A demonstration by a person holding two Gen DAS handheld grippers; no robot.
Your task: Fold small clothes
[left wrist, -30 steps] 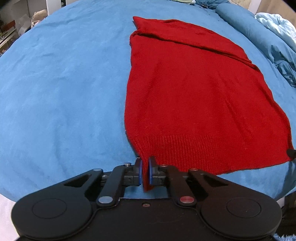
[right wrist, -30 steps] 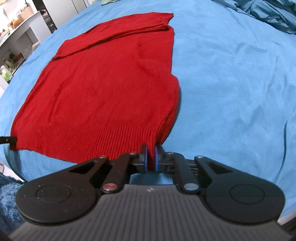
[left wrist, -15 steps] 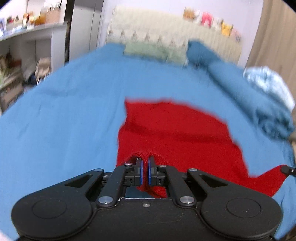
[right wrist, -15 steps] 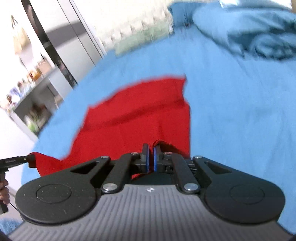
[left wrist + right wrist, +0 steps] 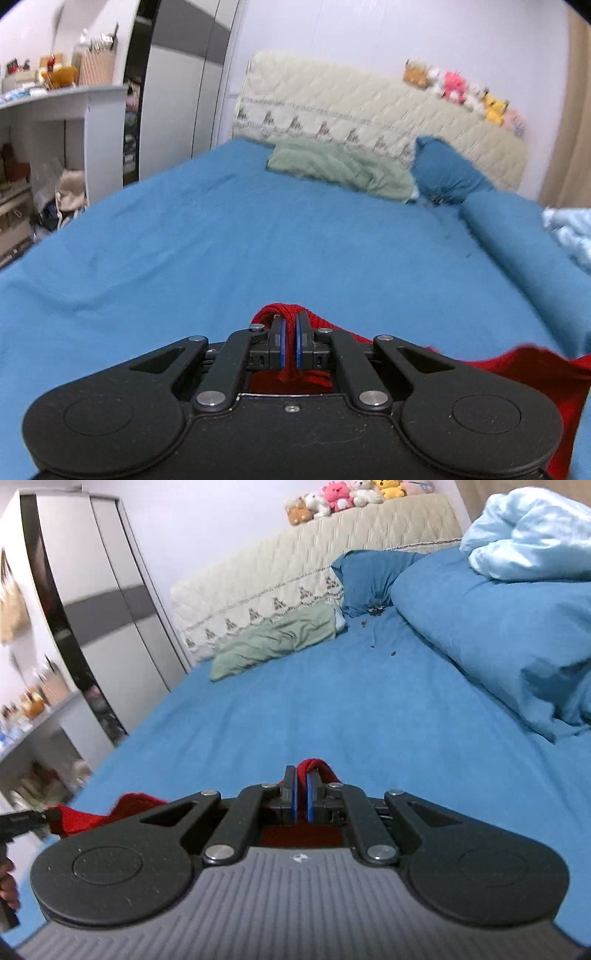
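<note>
My left gripper (image 5: 290,332) is shut on a corner of the red knit sweater (image 5: 524,369), whose hem bunches between the blue pads and trails off to the right below the gripper. My right gripper (image 5: 302,794) is shut on the other hem corner of the same sweater (image 5: 92,814), which hangs away to the left. Both grippers hold the hem above the blue bed sheet (image 5: 258,236). Most of the sweater is hidden under the grippers. The left gripper's tip shows at the left edge of the right wrist view (image 5: 22,819).
A green folded cloth (image 5: 340,168) and a blue pillow (image 5: 443,173) lie at the headboard. A blue duvet roll (image 5: 498,635) with a light blue blanket (image 5: 532,535) lies on the right. Shelves (image 5: 44,147) and a wardrobe (image 5: 110,609) stand on the left.
Both grippers lifted the sweater's hem off the bed and carried it forward toward the headboard. The flat red sweater has dropped out of view beneath them.
</note>
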